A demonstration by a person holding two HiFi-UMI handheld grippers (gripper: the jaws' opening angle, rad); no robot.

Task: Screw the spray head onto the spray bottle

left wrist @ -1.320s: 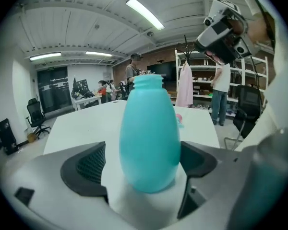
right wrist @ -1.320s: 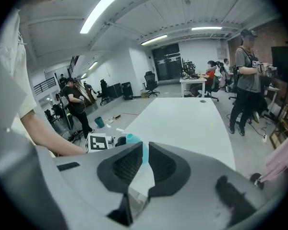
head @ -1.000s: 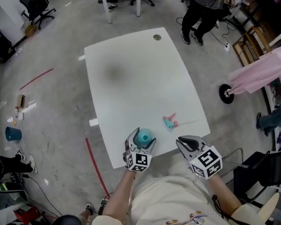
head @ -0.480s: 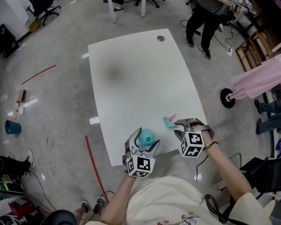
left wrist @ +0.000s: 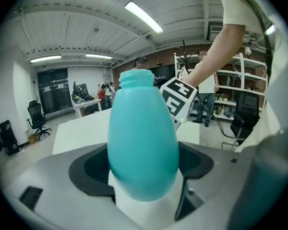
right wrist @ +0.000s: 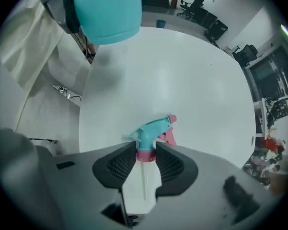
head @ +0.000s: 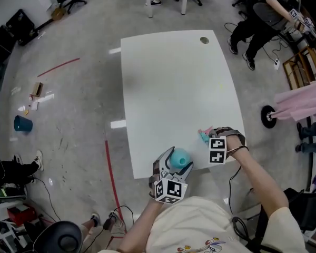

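Head view first: the screwing hasn't started. The spray bottle (head: pixel 181 155) is already off the bench (head: pixel 174 83), clamped in the left tool (head: pixel 178 161) just past the near edge, and its neck is bare. The spray head (head: pixel 204 135) is lying on the bench by the near right corner, well short of the bottle. The right tool (head: pixel 209 140) sits right on top of it, pointing straight down. That forearm reaches out from the near right, bent at the wrist. The left forearm comes up from the body, with the tool aimed away and a bit downward.

Left gripper view: the jaws are closed on the belly of the bottle (left wrist: pixel 143 143), pads pressed on both sides. The open threaded neck points up and away, and the right tool's marker cube hangs behind it.

Right gripper view: the jaws have just been opening and now straddle the head's (right wrist: pixel 151 131) pink collar. The pads are just beside it, and I don't think they're squeezing yet. The dip tube runs back between them and the trigger points to the far side. The bottle hovers at the top left.

Left to do, I reckon: close on the collar, lift, feed the tube into the neck, twist it down.
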